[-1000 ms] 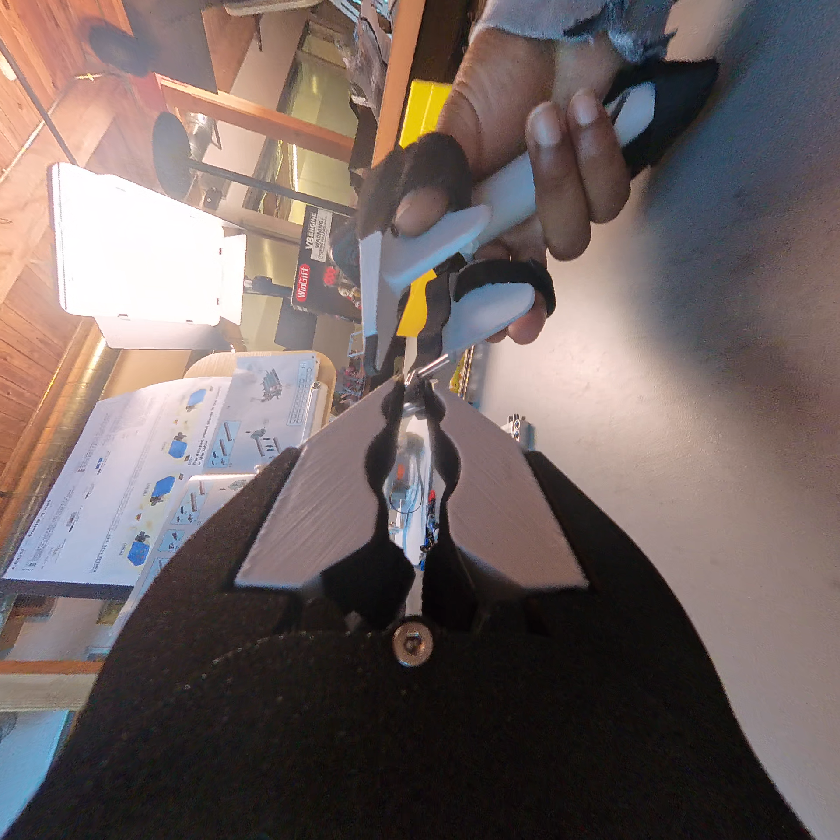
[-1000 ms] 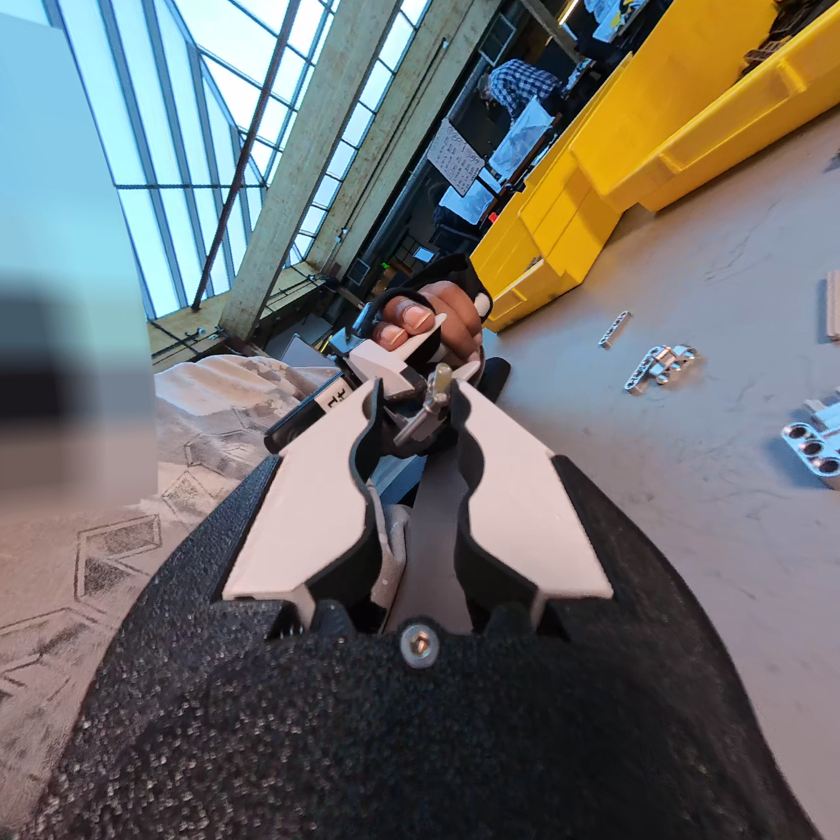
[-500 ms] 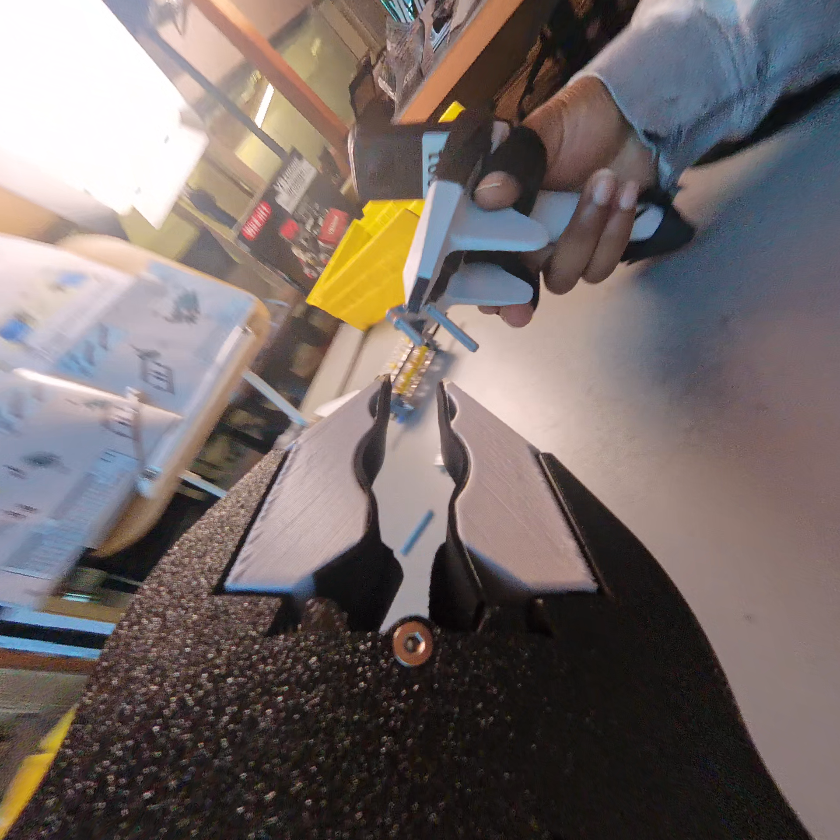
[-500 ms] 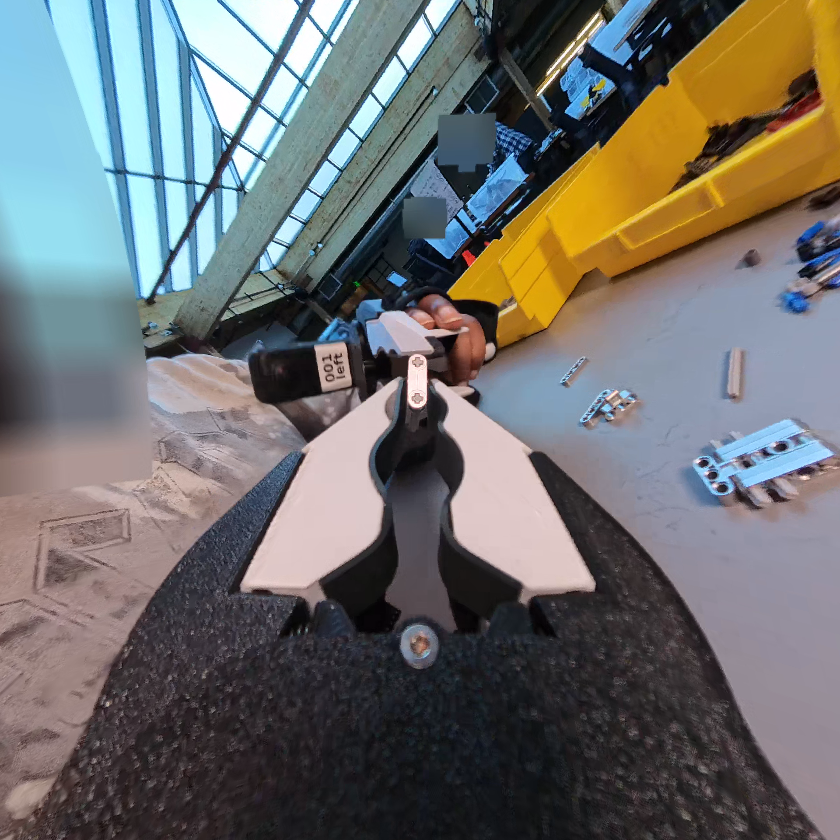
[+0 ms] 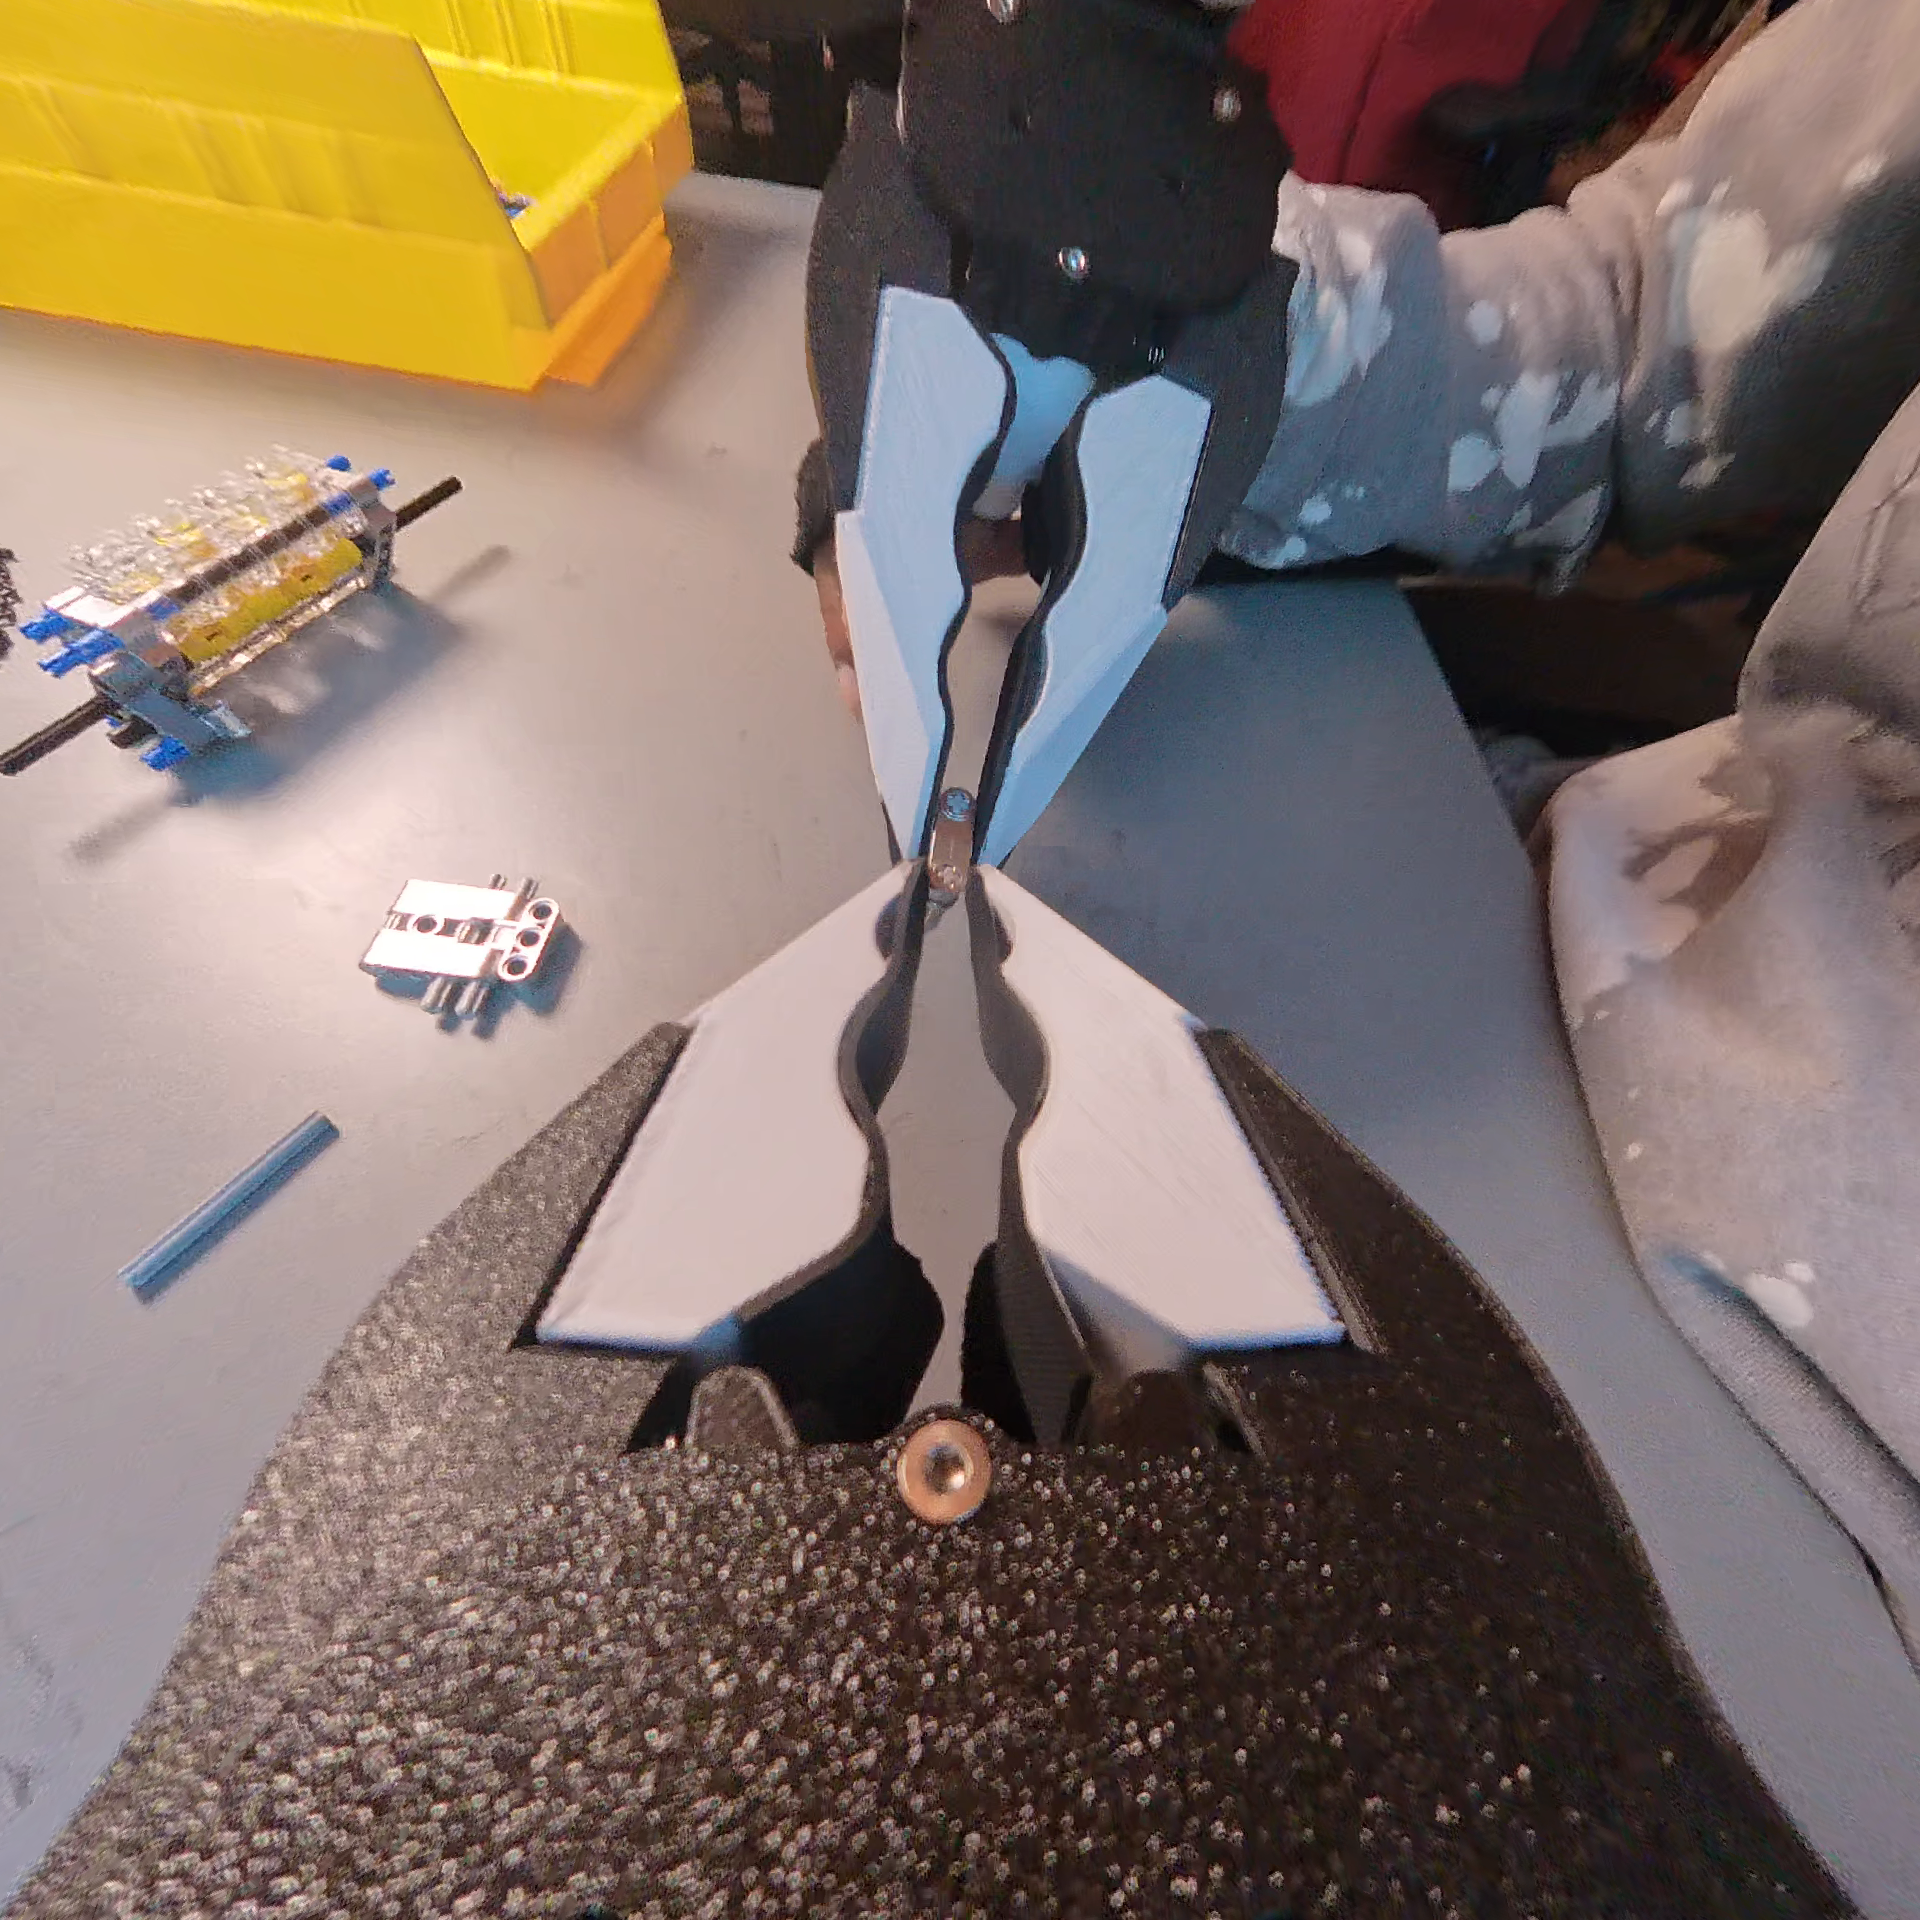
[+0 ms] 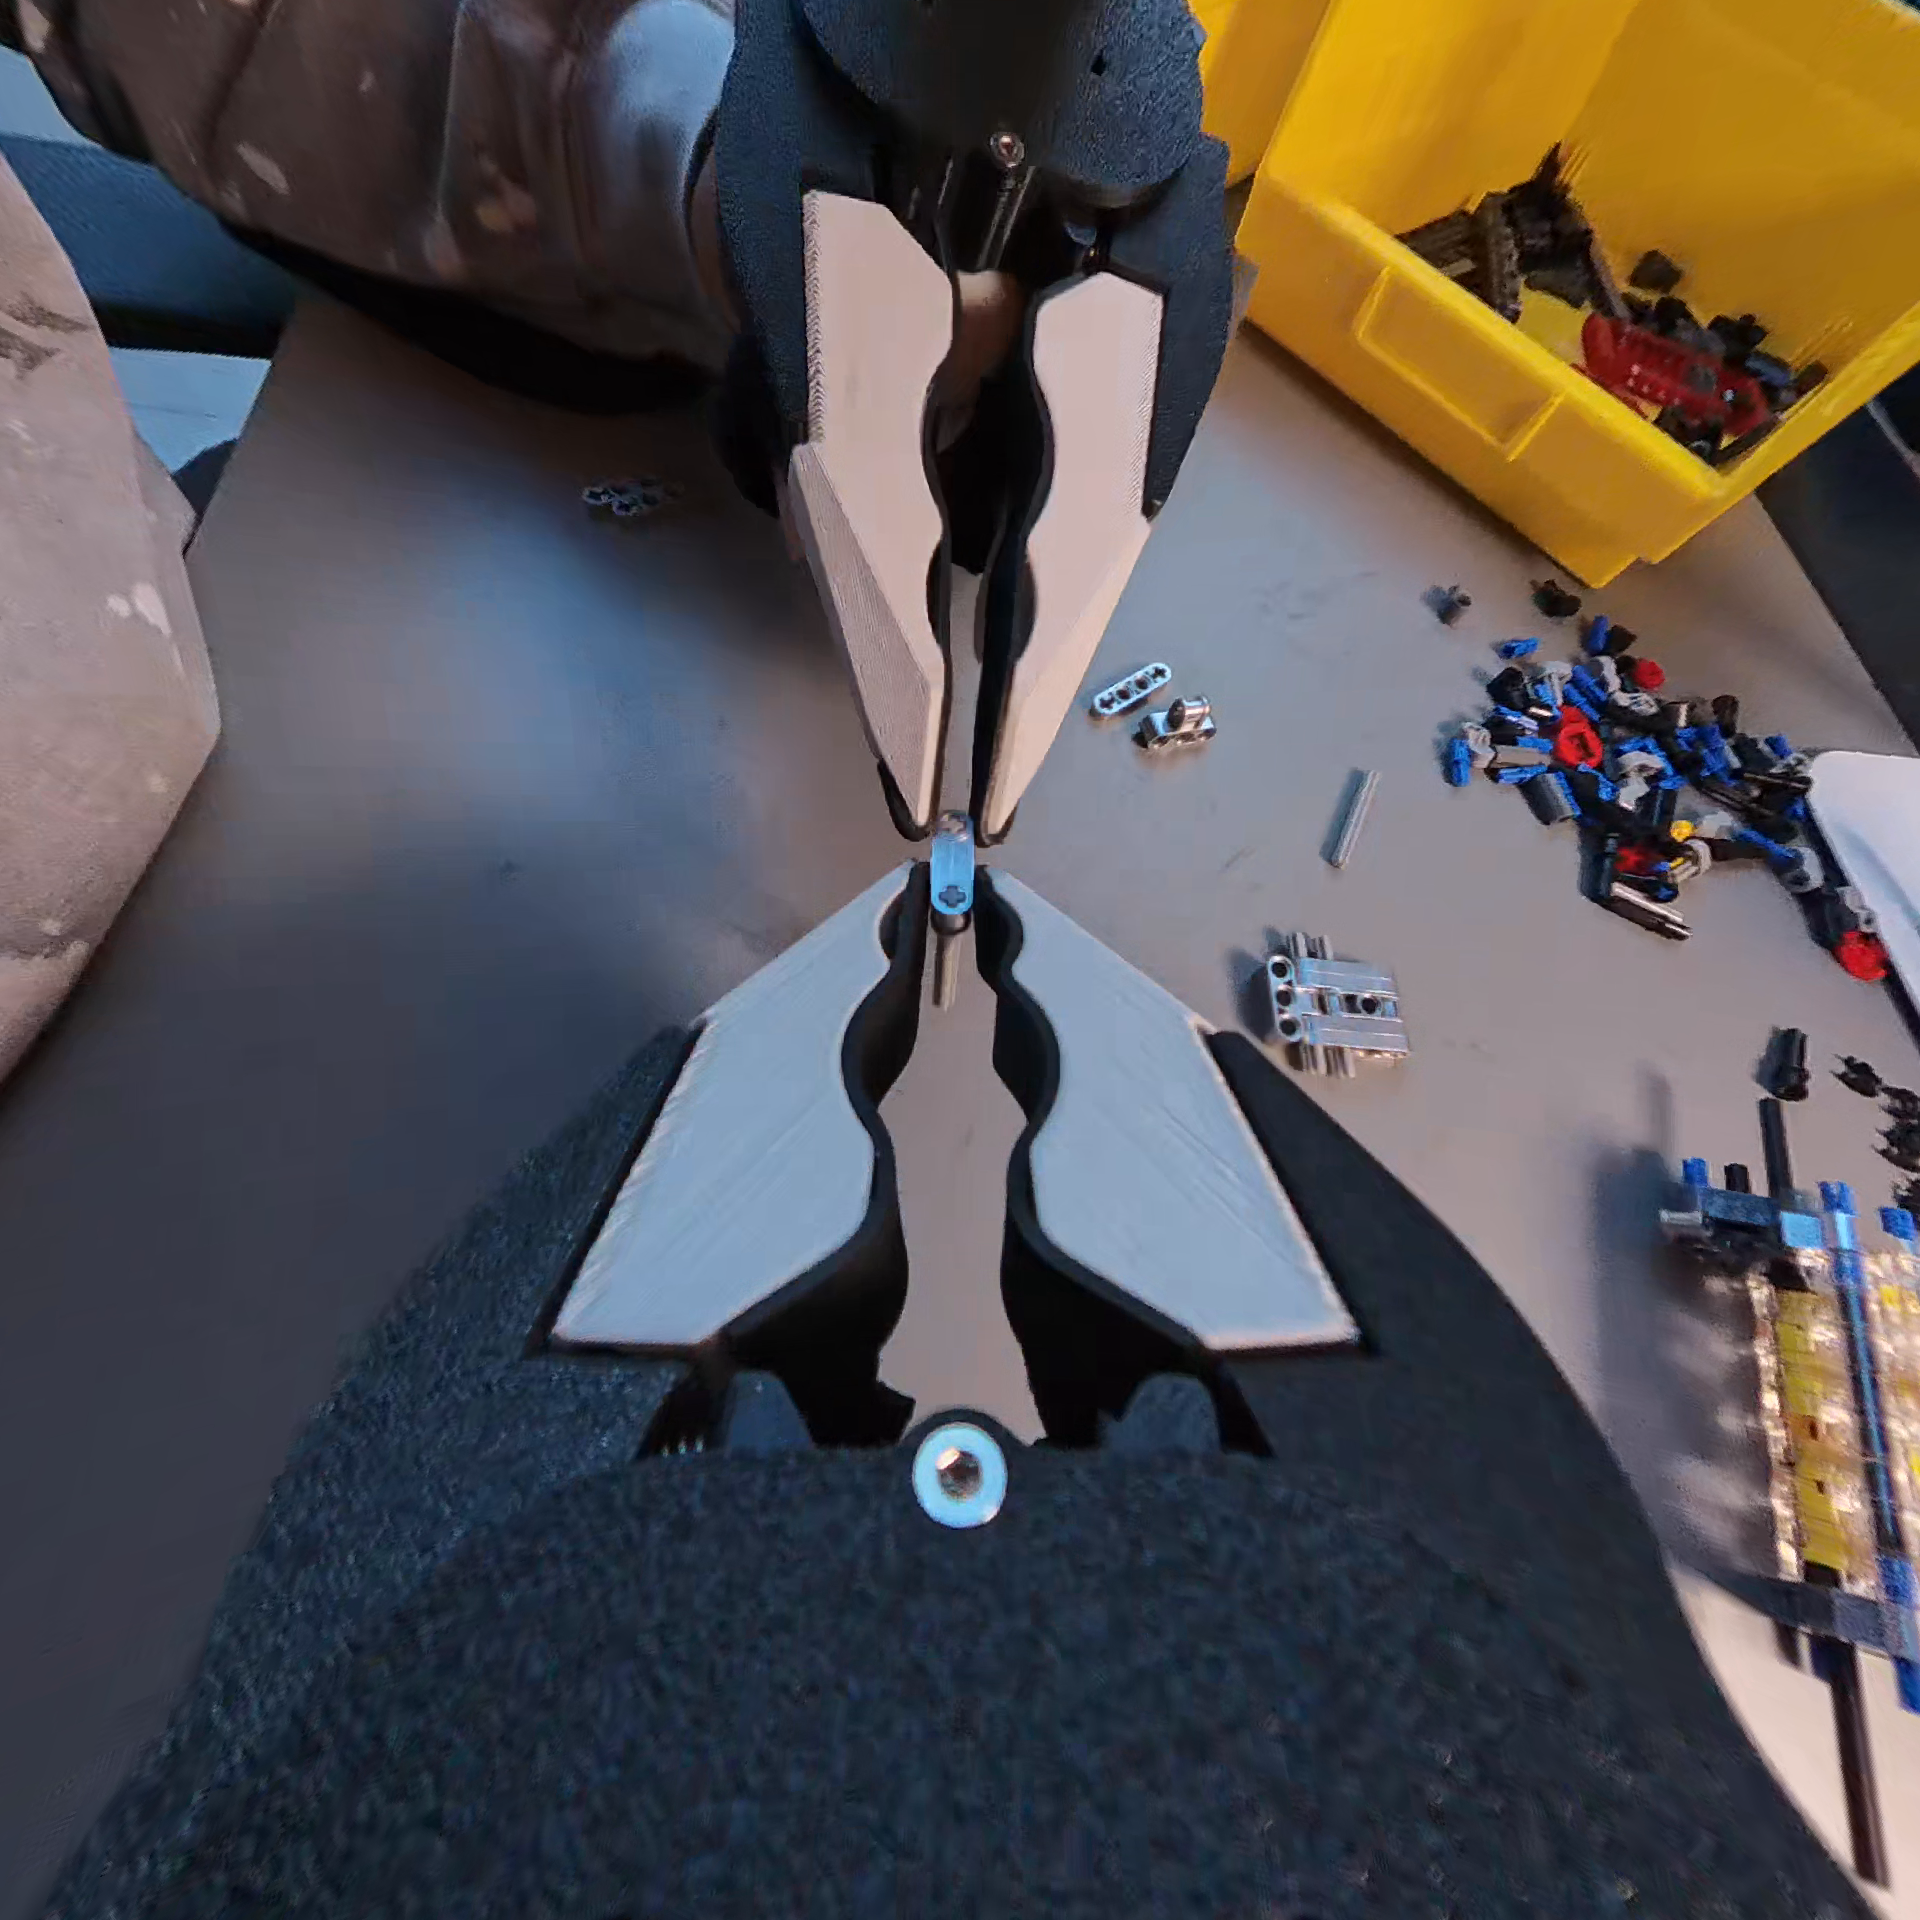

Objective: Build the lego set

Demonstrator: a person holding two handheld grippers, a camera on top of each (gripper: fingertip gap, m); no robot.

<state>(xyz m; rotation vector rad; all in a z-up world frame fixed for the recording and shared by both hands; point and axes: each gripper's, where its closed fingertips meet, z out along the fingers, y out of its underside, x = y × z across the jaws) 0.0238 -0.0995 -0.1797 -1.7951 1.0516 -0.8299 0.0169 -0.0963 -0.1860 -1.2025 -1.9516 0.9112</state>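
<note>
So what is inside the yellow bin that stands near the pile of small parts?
The yellow bin holds a heap of dark building-toy parts with a red piece among them. Its front wall covers whatever lies deeper.

— What do you have under you?
— You work over a plain grey tabletop [image 5: 1247, 935], its front edge running off to your side.
— And at the back?
— You have yellow plastic bins [image 5: 343, 197] standing on the far part of the table; behind them the room goes dark.
— The light?
— It falls unevenly, cool on one side, warm and shadowed on the other.
</note>
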